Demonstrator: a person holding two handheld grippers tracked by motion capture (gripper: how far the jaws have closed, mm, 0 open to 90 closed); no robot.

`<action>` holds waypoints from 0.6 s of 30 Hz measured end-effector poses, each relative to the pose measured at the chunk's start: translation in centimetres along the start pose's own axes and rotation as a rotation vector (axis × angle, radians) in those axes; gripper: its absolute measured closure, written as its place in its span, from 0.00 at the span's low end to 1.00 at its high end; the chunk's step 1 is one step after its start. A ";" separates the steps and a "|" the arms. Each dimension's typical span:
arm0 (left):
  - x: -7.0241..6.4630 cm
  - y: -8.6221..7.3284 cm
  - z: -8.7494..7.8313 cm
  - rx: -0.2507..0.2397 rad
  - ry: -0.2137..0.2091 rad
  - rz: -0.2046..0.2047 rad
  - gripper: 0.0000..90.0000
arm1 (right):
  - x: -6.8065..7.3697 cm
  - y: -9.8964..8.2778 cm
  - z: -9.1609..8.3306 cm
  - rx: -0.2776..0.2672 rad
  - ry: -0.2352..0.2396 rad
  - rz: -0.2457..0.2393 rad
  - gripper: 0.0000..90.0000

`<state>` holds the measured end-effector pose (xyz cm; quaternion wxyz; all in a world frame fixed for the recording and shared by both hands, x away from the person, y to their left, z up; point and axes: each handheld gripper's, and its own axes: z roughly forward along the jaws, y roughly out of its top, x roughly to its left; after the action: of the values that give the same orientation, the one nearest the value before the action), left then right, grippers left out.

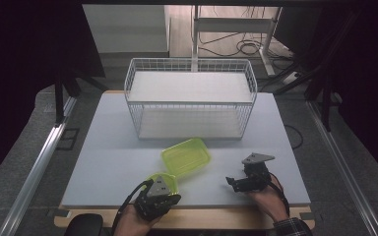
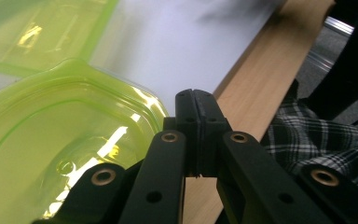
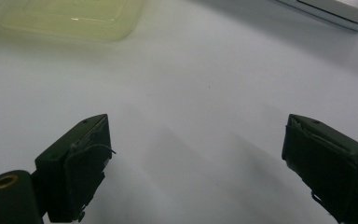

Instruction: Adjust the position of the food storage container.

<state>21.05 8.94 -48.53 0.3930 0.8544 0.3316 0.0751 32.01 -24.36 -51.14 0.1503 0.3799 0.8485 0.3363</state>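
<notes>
My left gripper [image 2: 196, 105] sits at the near edge of the table [image 1: 103, 162], its jaws pressed together with no gap between the pads, and the translucent green lid [image 2: 51, 140] lies just beside them, its rim close against the left jaw; I cannot tell whether a sliver of that rim is caught in the pinch, so I call it closed and not holding. In the high view the lid [image 1: 170, 181] peeks out from under the gripper [image 1: 165, 194] near the front edge. I judge this lid light, thin and springy: it should flex if I squeeze its middle, and its glossy plastic looks slick, so the raised rim at a corner is where I would pinch, with shallow bite and gentle pressure. My right gripper [image 3: 196, 154] rests low over bare table with its jaws spread wide and nothing between them. A little farther in lies the matching green container [image 1: 186, 156], open side up, between my grippers and the basket. It looks just as light and slippery, stiffer at its walls, so a wall near a corner suits best. Beyond it stands the white wire basket [image 1: 189, 101], rigid and well apart from my hands.
</notes>
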 end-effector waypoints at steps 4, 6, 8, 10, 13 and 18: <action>1.0 -0.3 -0.5 0.002 0.023 -0.022 1.00 | 0.0 0.0 0.0 0.000 0.002 0.000 0.09; 1.5 -0.4 -0.7 0.005 0.040 -0.031 1.00 | 0.0 0.0 0.0 0.001 0.002 0.000 0.09; 2.0 -0.5 -1.0 0.007 0.056 -0.042 1.00 | 0.0 0.0 0.0 0.003 0.001 -0.001 0.09; 2.5 -0.7 -1.3 0.010 0.072 -0.051 1.00 | 0.0 0.0 0.1 0.002 0.000 0.000 0.09; 3.2 -1.0 -1.8 0.014 0.091 -0.065 1.00 | 0.0 0.0 0.1 0.005 0.001 0.000 0.10; 4.5 -1.5 -2.5 0.021 0.121 -0.088 1.00 | 0.0 0.0 0.1 0.008 0.001 0.000 0.10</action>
<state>22.82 14.02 -48.51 0.3663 0.8370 0.3926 0.1057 32.02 -24.29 -51.23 0.1483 0.3802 0.8501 0.3329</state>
